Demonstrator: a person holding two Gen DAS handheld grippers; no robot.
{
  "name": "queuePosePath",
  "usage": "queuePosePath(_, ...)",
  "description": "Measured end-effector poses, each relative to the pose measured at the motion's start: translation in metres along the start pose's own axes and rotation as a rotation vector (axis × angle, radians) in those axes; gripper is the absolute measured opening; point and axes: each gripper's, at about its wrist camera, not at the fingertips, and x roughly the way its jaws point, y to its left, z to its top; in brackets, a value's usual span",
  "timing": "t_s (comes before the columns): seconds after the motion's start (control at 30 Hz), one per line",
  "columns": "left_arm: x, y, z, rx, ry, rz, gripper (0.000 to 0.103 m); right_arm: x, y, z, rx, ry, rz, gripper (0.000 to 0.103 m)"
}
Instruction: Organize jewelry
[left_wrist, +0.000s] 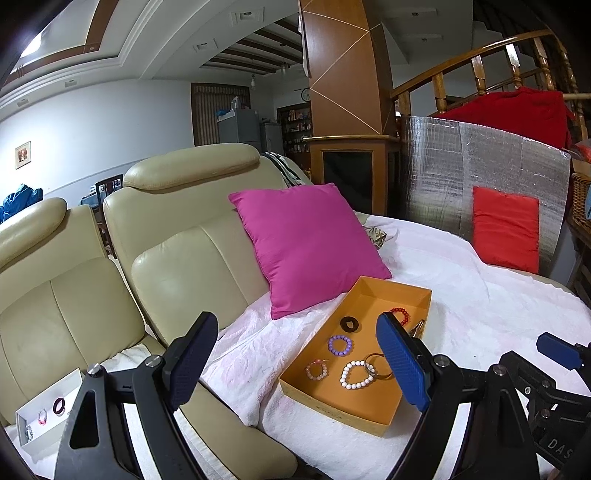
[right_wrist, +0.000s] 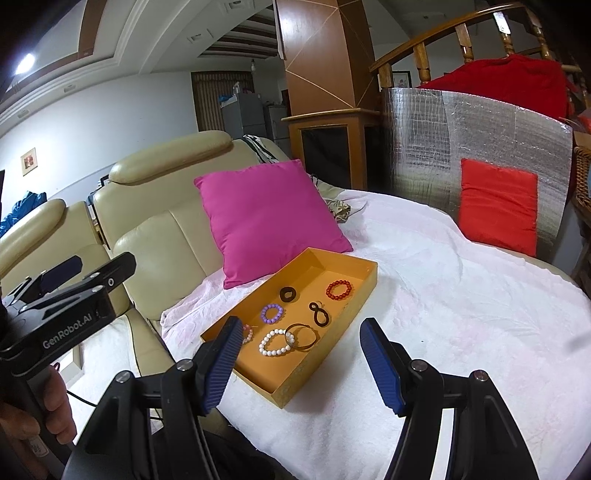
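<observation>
An orange tray (left_wrist: 391, 286) (right_wrist: 365, 284) lies on the white cloth and holds several bracelets: red beads (right_wrist: 338, 289), purple beads (right_wrist: 272, 313), white beads (right_wrist: 275, 342), a metal bangle (right_wrist: 303, 336), a dark ring (right_wrist: 287, 294) and a dark twisted loop (right_wrist: 320, 314). A white box (left_wrist: 70, 382) at lower left holds a dark ring (left_wrist: 59, 405) and a pink bracelet (left_wrist: 42, 417). My left gripper (left_wrist: 295, 354) is open and empty, hovering before the tray. My right gripper (right_wrist: 295, 362) is open and empty, just above the tray's near end.
A magenta pillow (left_wrist: 306, 247) leans on the beige leather sofa (left_wrist: 177, 243) right behind the tray. A red cushion (right_wrist: 498, 206) leans on a silver foil panel (right_wrist: 480, 147) at the back right. White cloth (right_wrist: 461, 295) covers the seat to the right.
</observation>
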Motion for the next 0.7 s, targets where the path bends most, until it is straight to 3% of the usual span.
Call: queuePosePath(0.7, 0.01, 0.015, -0.002, -0.02, 0.012, 0.01, 0.088, 0.016, 0.009, 0.005, 0.006, 0.02, 0.0, 0.07)
